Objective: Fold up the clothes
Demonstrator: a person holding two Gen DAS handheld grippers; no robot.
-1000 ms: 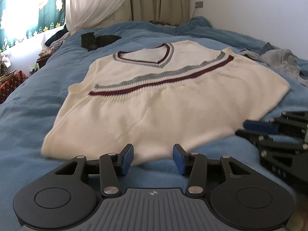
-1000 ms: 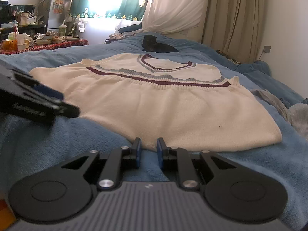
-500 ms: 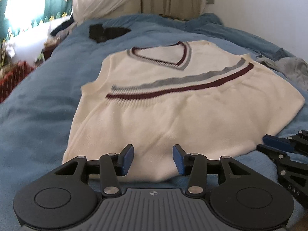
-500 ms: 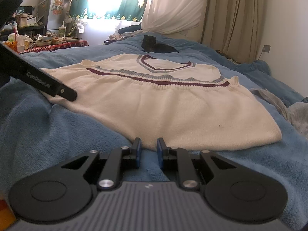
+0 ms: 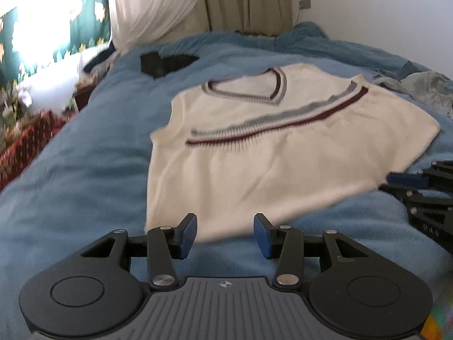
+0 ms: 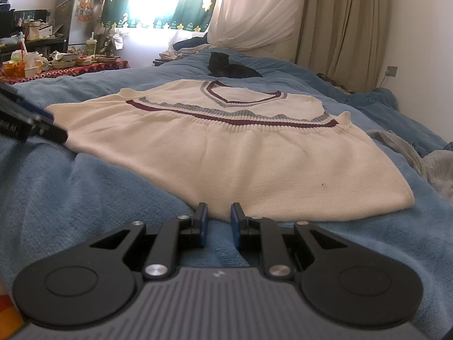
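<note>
A cream sleeveless knit vest (image 5: 269, 170) with a V-neck and maroon and grey stripes lies flat on the blue blanket (image 5: 85, 184), hem toward me. My left gripper (image 5: 225, 226) hovers just before the hem near its left corner, open, with nothing between its pads. My right gripper (image 6: 219, 215) sits low at the hem of the vest (image 6: 240, 155), its pads a narrow gap apart and only the blanket (image 6: 85, 198) showing between them. Each gripper appears in the other's view: the right gripper (image 5: 419, 187) at the right edge, the left gripper (image 6: 28, 124) at the left edge.
A small black heap (image 6: 229, 69) lies on the bed beyond the vest's neck. Grey crumpled clothes (image 6: 410, 147) lie to the right of the vest. A cluttered side table (image 6: 56, 62) stands left of the bed, and curtains (image 6: 339, 28) hang behind it.
My left gripper has moved left along the hem and risen a little, so the vest now sits further right in its view. The right gripper has stayed still.
</note>
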